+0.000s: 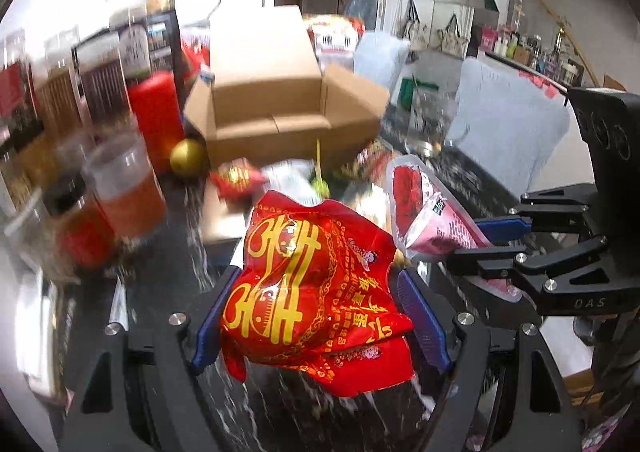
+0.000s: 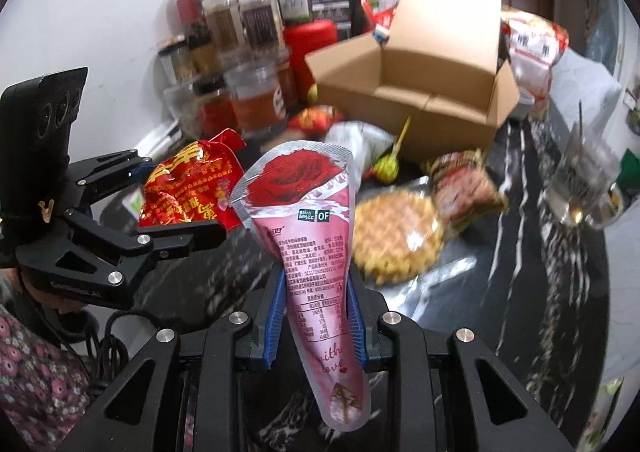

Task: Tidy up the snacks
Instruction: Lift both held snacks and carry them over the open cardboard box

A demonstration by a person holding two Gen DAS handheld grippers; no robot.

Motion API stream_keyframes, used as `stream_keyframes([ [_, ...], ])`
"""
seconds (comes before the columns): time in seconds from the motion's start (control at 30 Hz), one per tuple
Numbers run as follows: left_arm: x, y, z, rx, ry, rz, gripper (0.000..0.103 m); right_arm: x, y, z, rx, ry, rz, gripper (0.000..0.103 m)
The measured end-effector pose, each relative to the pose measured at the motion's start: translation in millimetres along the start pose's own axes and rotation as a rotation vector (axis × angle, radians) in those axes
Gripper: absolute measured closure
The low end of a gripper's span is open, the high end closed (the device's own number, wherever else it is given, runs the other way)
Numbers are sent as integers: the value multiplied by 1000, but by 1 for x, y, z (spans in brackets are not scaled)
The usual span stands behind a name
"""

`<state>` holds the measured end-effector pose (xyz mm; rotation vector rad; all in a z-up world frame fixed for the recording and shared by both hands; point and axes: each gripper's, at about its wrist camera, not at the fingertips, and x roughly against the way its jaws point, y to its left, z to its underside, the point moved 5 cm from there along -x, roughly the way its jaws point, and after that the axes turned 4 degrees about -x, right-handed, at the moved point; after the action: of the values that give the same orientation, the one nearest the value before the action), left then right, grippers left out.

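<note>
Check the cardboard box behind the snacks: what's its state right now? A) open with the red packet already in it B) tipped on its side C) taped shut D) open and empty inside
D: the cardboard box stands upright with flaps open and bare floor showing, while the red packet sits in the left claw.

Black marble counter (image 2: 540,252): cardboard box (image 2: 432,92), waffle (image 2: 394,230).
</note>
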<state>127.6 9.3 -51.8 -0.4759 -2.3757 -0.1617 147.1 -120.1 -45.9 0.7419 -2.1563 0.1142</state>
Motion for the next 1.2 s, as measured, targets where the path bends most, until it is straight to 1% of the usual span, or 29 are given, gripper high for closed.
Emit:
stream_keyframes([
  [0.27,6,7,-50,-27,-112,-15,24,12,-6,-45,10,-77,17,75],
  [0.43,5,12,-85,-45,-184,-12,24,19,-15,-74,15,-130,32,75],
  [0.6,-4,19,-120,-63,-240,-14,24,20,-27,-103,15,-169,51,75],
  [0.87,-27,32,-168,-77,-289,-44,24,6,-58,-149,12,-214,74,75],
  [1.03,-49,46,-191,-62,-294,-52,24,-5,-77,-173,5,-241,84,75],
  [1.2,-74,57,-207,-53,-286,-69,24,-22,-94,-192,-9,-247,85,75],
])
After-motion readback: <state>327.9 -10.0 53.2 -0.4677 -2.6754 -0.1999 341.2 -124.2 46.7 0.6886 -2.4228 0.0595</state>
